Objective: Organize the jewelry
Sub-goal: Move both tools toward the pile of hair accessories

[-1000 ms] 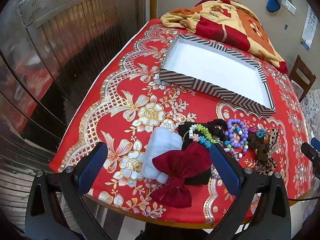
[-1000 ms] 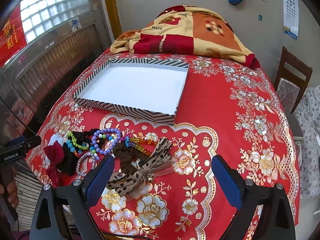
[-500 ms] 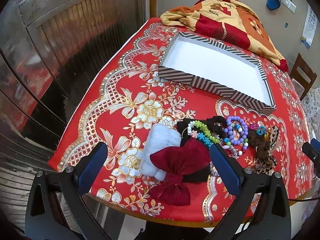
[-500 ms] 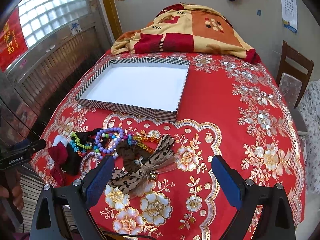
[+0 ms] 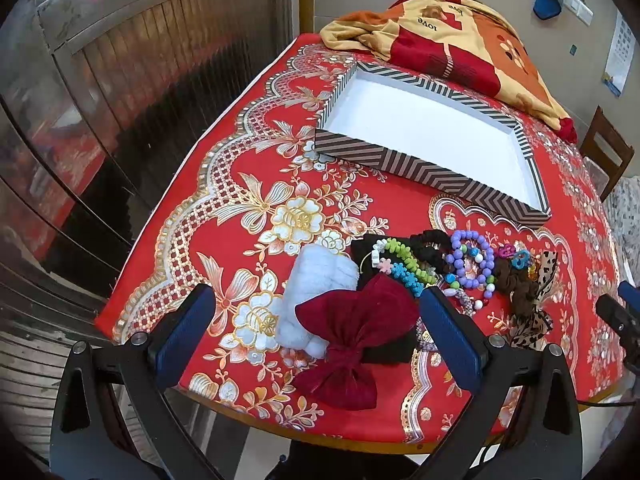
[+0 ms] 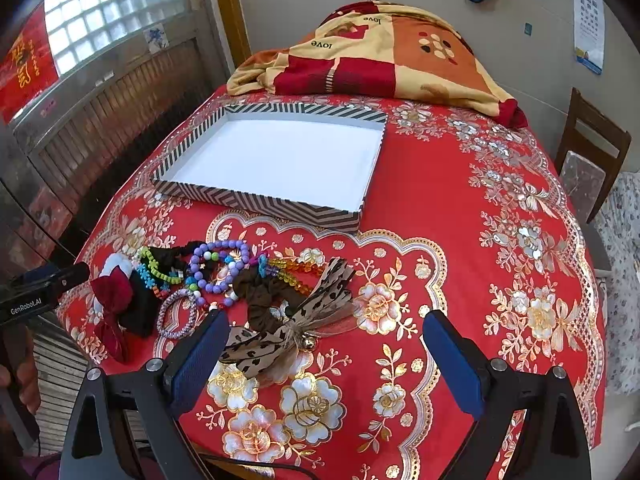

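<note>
Near edge of worktop: a heap of hair pieces and bracelets is lying on the red floral tablecloth point(image 6: 460, 216).
Left tool point(image 5: 316, 336): hanging above the near edge with its blue pads spread wide, gripping nothing; the dark red velvet bow point(image 5: 356, 328) is sitting between the pads in view.
Right tool point(image 6: 324, 360): also gaping wide and empty, hovering over the leopard-print ribbon bow point(image 6: 296, 328).
Heap, from left to right: a white fluffy scrunchie point(image 5: 316, 280) is touching the red bow; a green and blue beaded bracelet point(image 5: 408, 264), a purple bead bracelet point(image 6: 220, 264), a brown scrunchie point(image 6: 264, 300) and amber beads point(image 6: 296, 268) are lying tangled together.
Box: a striped shallow box point(image 6: 256, 196), white inside, is sitting beyond the heap, apart from it.
Far end: a folded blanket point(image 6: 376, 52) is lying behind the box.
</note>
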{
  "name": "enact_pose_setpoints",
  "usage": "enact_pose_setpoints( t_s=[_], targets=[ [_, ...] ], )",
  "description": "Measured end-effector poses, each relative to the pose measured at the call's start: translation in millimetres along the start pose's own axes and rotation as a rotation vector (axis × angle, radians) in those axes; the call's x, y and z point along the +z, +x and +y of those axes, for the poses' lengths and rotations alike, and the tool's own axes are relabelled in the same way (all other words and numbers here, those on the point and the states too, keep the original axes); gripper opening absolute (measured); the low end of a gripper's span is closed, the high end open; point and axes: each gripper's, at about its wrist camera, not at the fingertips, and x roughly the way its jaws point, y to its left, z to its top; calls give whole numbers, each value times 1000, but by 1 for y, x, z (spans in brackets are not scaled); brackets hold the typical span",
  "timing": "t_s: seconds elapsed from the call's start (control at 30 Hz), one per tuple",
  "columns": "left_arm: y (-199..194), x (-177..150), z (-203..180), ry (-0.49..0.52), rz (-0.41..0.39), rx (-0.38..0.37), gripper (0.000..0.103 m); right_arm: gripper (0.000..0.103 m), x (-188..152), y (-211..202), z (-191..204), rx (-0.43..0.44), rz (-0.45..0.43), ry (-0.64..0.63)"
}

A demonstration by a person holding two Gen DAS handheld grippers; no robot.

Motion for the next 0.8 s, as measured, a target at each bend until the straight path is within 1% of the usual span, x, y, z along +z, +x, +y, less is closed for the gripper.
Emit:
enact_pose_setpoints(
  t_s=[0.07,0.17,0.2,0.37,0.8],
  targets=[
    [0,0,0,1,-1,1,102,96,0,-1,2,-7,8,-4],
    [0,0,0,2,1,-4,102,96,2,-1,4,-15,1,-13],
    [0,0,0,2,2,-5,102,96,2,-1,5,-12,-17,-15],
    [0,1,0,-1,5,-4,102,96,3,-1,9,-20,-12,-27],
    [0,0,1,-15,16,-25,102,96,3,-2,16,-11,-15,-38]
  ],
)
